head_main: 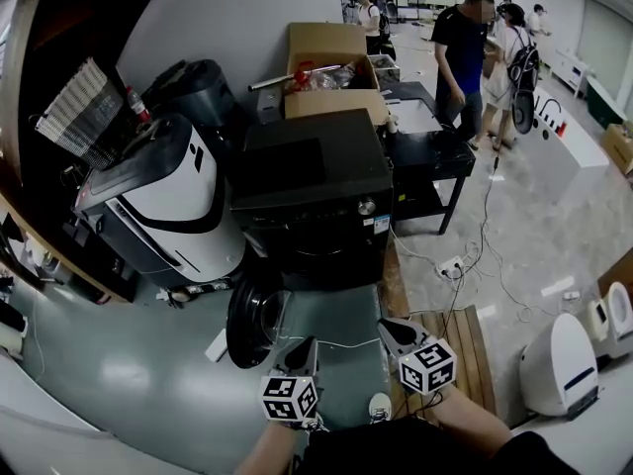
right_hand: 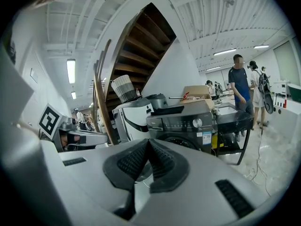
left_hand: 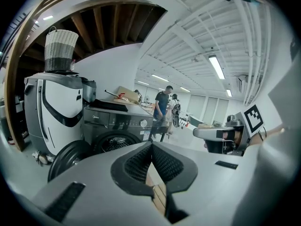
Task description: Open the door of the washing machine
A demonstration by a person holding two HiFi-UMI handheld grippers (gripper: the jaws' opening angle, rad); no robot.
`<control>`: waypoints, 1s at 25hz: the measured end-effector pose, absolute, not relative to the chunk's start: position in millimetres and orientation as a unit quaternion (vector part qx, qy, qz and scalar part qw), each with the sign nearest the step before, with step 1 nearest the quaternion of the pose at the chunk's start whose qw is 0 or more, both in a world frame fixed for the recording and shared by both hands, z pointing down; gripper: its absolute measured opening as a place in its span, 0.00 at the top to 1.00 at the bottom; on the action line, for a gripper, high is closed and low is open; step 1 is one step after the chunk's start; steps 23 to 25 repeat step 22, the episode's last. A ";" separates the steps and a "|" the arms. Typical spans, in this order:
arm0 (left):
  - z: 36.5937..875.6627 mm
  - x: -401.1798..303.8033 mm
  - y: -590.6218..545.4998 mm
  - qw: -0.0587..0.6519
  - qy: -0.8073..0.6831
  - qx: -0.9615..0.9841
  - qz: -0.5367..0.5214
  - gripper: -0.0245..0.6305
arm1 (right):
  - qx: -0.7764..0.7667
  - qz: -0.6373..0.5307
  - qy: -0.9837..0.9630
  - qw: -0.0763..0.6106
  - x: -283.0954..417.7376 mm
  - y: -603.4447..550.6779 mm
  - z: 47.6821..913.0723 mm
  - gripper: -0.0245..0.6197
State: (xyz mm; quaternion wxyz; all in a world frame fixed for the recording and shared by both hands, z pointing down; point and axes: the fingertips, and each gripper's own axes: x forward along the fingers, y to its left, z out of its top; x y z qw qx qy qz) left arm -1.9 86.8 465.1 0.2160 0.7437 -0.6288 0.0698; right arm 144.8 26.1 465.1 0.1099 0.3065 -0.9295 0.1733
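Observation:
The black front-loading washing machine (head_main: 316, 191) stands in the middle of the head view. Its round door (head_main: 252, 323) hangs swung out to the left, and the drum opening (left_hand: 114, 142) shows behind it. Both grippers hover low in front of the machine, apart from it. My left gripper (head_main: 305, 349) is shut with nothing between its pads, just right of the open door (left_hand: 69, 157). My right gripper (head_main: 393, 330) is also shut and empty, beside the left one. In the right gripper view the jaws (right_hand: 148, 143) point at the machine (right_hand: 186, 122). The left gripper's jaws (left_hand: 151, 146) meet too.
A white appliance (head_main: 168, 206) stands left of the washer, with a woven basket (head_main: 79, 102) behind it. A cardboard box (head_main: 331, 67) sits behind the washer, a black cart (head_main: 435, 161) to its right. Cables and a power strip (head_main: 450, 265) lie on the floor. People (head_main: 463, 47) stand far back.

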 end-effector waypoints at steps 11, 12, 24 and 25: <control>459.0 -5.2 88.2 0.212 -0.629 0.745 0.069 0.93 | 0.304 0.168 -0.931 0.110 140.5 27.0 459.9 0.94; 458.9 -6.4 87.9 0.211 -0.629 0.745 0.069 0.93 | 0.304 0.168 -0.931 0.110 139.2 26.7 459.8 0.94; 464.1 -11.0 82.0 0.213 -0.627 0.746 0.071 0.93 | 0.306 0.169 -0.930 0.111 134.1 20.2 463.5 0.94; 464.1 -11.0 82.0 0.213 -0.627 0.746 0.071 0.93 | 0.306 0.169 -0.930 0.111 134.1 20.2 463.5 0.94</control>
